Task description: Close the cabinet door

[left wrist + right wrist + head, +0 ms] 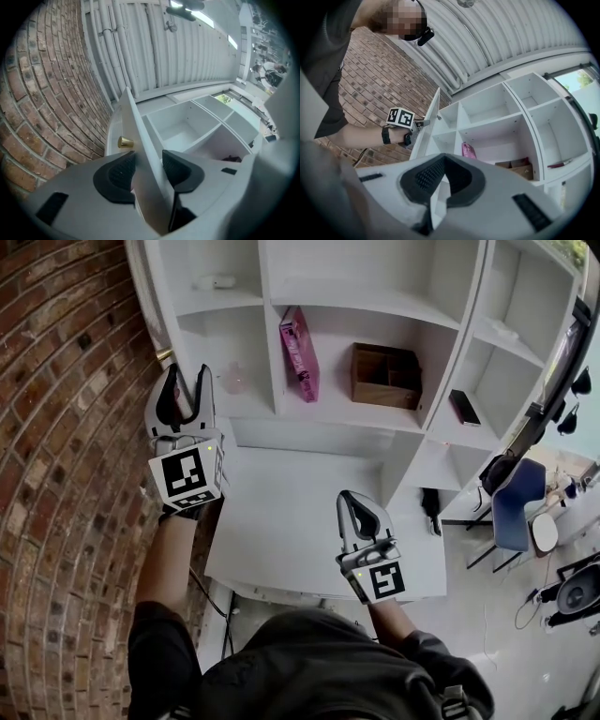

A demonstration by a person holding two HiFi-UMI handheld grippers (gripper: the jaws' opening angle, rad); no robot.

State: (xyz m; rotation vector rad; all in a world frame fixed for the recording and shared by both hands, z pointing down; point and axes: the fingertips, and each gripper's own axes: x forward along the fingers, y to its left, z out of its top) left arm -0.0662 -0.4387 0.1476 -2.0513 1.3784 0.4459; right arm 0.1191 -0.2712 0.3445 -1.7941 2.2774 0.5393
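The white cabinet door [140, 140] stands open at the left end of the white shelf unit [375, 306], beside the brick wall. Its brass knob [124, 142] is on the wall side. My left gripper [149, 161] straddles the door's free edge, one pad on each face, jaws open and the right pad a little off the panel. The head view shows that left gripper [186, 373] at the door [148, 296], just below the knob [164, 353]. My right gripper [356, 499] hangs lower and to the right, shut and empty, pointing at the shelves [487, 122].
A brick wall [56, 427] runs close along the left. On the shelves are a pink box [300, 352], a brown wooden box [385, 376] and a dark flat object [464, 407]. A low white cabinet top [309, 521] lies in front of me; a blue chair [516, 507] is at right.
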